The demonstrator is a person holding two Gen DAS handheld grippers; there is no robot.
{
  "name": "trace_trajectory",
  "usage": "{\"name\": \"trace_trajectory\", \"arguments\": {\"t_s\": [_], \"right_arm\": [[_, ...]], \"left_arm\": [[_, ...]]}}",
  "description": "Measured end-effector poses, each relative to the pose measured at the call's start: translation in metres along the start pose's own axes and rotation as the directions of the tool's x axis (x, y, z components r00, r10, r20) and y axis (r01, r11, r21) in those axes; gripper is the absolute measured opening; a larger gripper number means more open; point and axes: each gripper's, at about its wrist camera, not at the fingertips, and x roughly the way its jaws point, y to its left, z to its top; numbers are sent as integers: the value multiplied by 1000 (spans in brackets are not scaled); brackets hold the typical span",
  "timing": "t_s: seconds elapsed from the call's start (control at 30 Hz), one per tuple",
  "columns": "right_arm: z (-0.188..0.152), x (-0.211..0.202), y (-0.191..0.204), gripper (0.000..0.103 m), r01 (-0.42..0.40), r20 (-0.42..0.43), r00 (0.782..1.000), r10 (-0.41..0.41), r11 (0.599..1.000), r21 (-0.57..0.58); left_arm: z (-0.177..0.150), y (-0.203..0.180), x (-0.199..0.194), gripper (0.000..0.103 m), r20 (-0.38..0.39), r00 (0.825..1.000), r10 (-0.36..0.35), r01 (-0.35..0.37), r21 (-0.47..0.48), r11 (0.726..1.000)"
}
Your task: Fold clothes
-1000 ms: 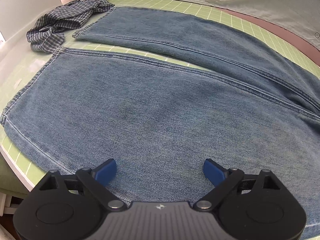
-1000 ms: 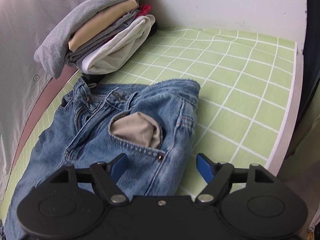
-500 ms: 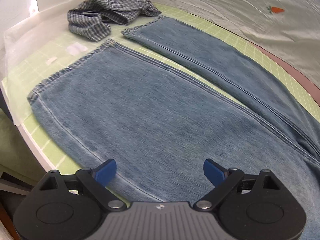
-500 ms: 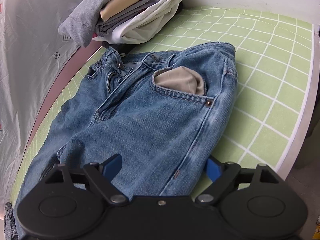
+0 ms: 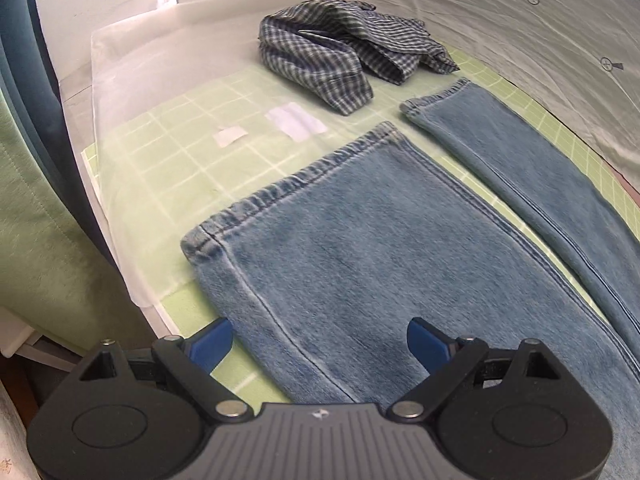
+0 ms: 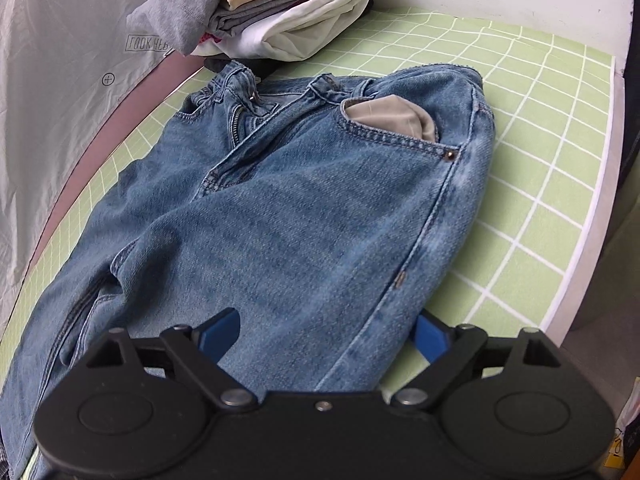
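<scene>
The jeans (image 5: 360, 248) lie flat on the green grid mat (image 5: 168, 168), and everything else is placed here in relation to them. In the left wrist view, a thin sheet of clear plastic (image 5: 132, 92) covers the mat to the left of the leg hems. Two small white patches (image 5: 280, 124) sit under or on that plastic, just beyond the nearer hem; the blur makes it hard to say which. A crumpled checked shirt (image 5: 344, 52) lies past the hems, close to the far leg but apart from it. The two legs run side by side with a strip of mat showing between them. The left gripper (image 5: 320, 344) hangs over the lower part of the nearer leg, its blue fingers (image 5: 212, 344) spread wide, one over the mat's edge and one over denim, holding nothing.

In the right wrist view, a pale grey sheet (image 6: 52, 80) hangs along the far side of the jeans (image 6: 300, 220). A pile of folded clothes (image 6: 272, 16) rests just beyond the waistband, touching or nearly touching it. The waistband faces away, the fly is partly open, and a beige pocket lining (image 6: 392, 120) shows at the front pocket. The right gripper (image 6: 324, 336) sits over the thigh with its fingers (image 6: 220, 334) wide apart, the outer side seam between them, gripping nothing. Bare mat (image 6: 540, 152) lies right of the jeans.
</scene>
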Motion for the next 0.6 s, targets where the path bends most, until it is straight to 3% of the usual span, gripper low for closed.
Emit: {"name": "trace_trajectory", "arguments": {"t_s": [0.4,0.5,0.57,0.6], "right_arm": [[-15,4,27,99,89,21,996,-89,996,-27],[-15,5,30,100,103,24,995,-102,994,-40],[-16,7,31,101,108,26,994,-106,993,-51],[-16,7,32,101,110,27,994,-108,992,-56]], "left_arm": [[5,9,11,84,20,1000,3,-3,18,1000],[5,8,10,76,36,999,20,-21,19,1000],[5,6,10,66,49,998,41,-43,32,999],[5,4,9,55,55,997,55,-58,42,997]]}}
